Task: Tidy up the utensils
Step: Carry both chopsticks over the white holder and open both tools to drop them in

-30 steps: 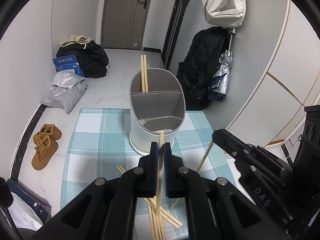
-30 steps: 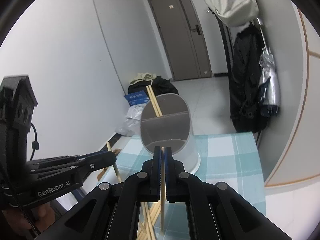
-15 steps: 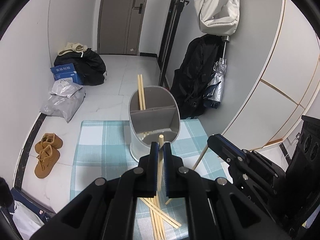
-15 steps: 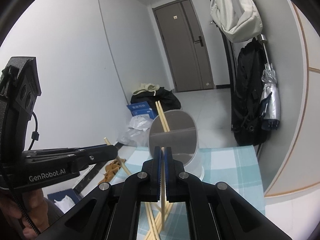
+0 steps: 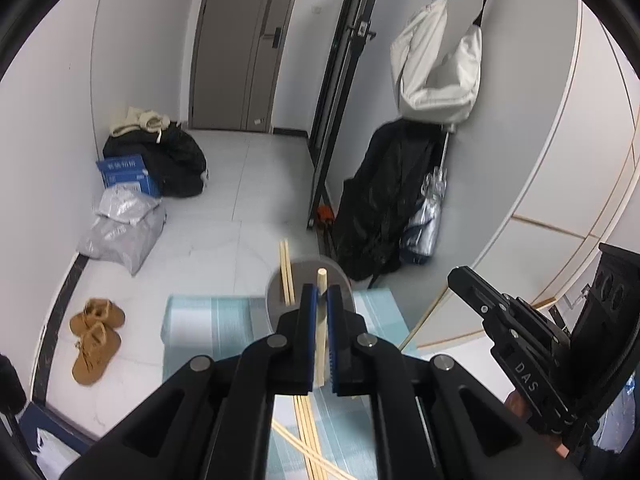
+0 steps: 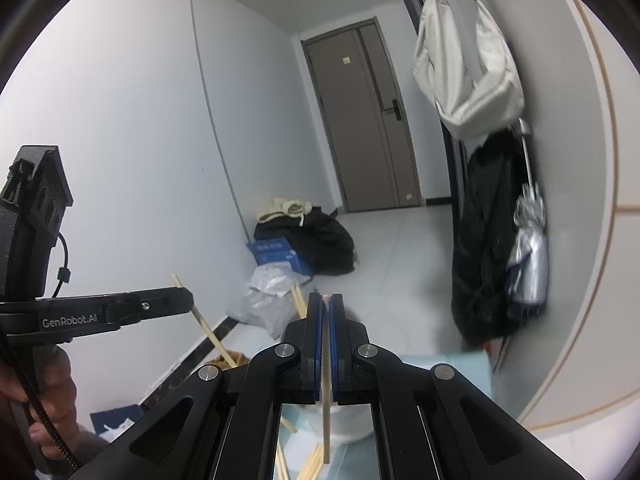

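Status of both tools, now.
Left tool: shut on a chopstick.
Right tool: shut on another chopstick.

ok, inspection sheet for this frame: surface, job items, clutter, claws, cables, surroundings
Surface: blue checked cloth on the table.
Job's things: grey utensil holder with two chopsticks inside; loose chopsticks on the cloth.
Clutter: nothing seen on the cloth.
Claws: left claw shut on a chopstick; right claw shut on another chopstick.
Cables: black cord on the left claw's body.
Surroundings: door, bags, brown shoes, hanging white bag.
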`<state>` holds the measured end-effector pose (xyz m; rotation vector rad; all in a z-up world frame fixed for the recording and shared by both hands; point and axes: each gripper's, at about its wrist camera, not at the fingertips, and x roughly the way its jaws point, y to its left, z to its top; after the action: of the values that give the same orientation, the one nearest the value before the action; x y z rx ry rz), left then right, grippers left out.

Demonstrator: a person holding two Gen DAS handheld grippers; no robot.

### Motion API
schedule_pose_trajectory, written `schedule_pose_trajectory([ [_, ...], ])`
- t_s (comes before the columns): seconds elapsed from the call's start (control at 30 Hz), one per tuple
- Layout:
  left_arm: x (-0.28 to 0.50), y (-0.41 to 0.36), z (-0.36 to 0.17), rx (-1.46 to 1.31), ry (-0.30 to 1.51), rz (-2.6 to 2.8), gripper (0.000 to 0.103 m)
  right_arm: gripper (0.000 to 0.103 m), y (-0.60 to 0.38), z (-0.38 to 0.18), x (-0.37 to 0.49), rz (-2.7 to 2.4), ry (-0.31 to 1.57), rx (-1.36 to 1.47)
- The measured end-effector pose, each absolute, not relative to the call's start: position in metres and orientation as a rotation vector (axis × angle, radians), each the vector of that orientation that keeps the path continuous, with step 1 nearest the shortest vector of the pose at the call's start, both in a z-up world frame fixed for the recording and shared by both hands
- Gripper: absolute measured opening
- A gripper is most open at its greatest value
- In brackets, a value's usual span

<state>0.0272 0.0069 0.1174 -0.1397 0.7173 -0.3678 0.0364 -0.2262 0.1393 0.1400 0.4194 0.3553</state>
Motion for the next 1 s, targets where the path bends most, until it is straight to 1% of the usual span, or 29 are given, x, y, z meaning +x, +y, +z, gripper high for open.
schedule_pose_trajectory([
  [0.3,0.054,0.019,0.158,-0.183,0.653,-0.388,0.001,0.002,-0.217,0.182,0.091,0.376,0.372,0.128],
  [0.5,0.075,0.021,0.163,-0.171,0.643,-0.379,0.001,0.002,-0.207,0.198,0.124,0.385,0.331,0.096],
  [0.67,0.088,0.021,0.146,-0.124,0.68,-0.361,0.001,0.002,-0.198,0.188,0.149,0.394,0.343,0.072],
  [1.0,0.104,0.022,0.116,-0.086,0.729,-0.34,0.001,0.002,-0.185,0.138,0.168,0.438,0.466,0.024],
])
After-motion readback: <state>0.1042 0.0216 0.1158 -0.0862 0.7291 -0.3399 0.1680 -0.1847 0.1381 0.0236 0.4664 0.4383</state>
